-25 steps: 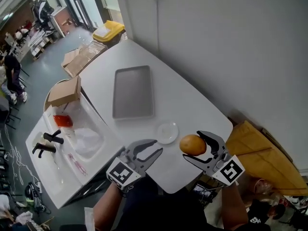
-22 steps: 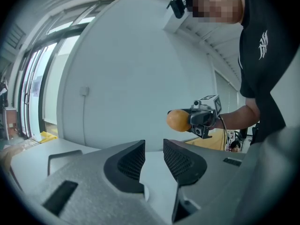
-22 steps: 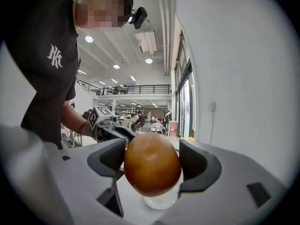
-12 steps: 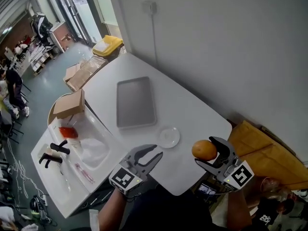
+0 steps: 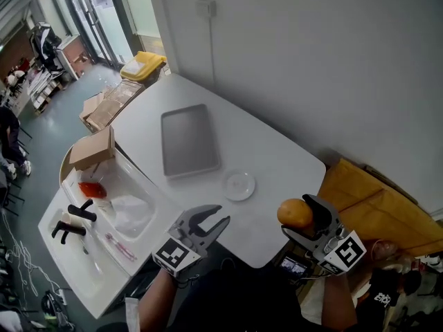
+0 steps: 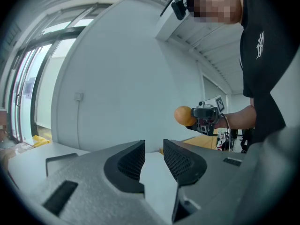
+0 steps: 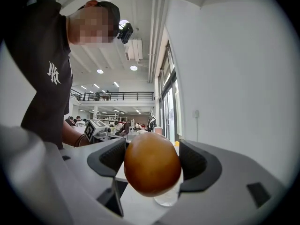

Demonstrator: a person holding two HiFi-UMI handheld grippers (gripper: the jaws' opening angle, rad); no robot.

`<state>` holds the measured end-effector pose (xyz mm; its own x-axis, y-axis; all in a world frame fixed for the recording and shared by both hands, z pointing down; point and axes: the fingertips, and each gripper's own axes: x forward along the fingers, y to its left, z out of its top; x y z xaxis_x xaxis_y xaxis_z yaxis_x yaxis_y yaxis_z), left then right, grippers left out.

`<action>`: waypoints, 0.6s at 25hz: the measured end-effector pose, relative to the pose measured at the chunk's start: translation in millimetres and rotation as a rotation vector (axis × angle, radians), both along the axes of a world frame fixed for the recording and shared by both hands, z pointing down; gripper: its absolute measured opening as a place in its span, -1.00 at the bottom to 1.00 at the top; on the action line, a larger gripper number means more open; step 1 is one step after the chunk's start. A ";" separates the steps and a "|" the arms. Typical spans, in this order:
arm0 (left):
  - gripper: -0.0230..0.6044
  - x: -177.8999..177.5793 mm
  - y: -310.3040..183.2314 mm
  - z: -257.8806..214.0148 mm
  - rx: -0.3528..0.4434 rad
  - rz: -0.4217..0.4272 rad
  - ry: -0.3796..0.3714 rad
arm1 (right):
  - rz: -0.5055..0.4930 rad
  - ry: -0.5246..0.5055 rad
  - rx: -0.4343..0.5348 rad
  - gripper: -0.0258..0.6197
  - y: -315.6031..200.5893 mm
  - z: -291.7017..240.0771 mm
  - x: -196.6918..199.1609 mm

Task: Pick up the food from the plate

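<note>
Bright, even indoor light fills all 3 views. In the head view, daylight enters through tall windows [image 5: 97,9] at upper left. The white table [image 5: 277,158] and wall [image 5: 311,61] look pale and flat, with only soft, faint shadows.

Both gripper views are fisheye, so straight lines bow and the 4 corners fall to black. In the right gripper view, ceiling lamps [image 7: 133,68] glow as small hot spots above centre. The orange food [image 7: 152,163] at lower centre is sharp, with a soft sheen. In the left gripper view, the left edge is washed out by window glare.
</note>
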<state>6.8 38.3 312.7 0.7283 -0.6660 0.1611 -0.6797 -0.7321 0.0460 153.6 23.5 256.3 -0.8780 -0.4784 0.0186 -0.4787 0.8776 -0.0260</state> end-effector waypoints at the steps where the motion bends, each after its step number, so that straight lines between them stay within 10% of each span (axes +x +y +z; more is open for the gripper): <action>1: -0.58 -0.3 4.1 0.7 -0.002 0.002 0.003 | 0.005 -0.001 -0.004 0.18 4.8 1.4 0.0; 15: -0.58 1.5 44.7 0.5 -0.001 0.053 0.001 | -0.030 0.015 -0.035 0.18 44.8 22.9 -26.6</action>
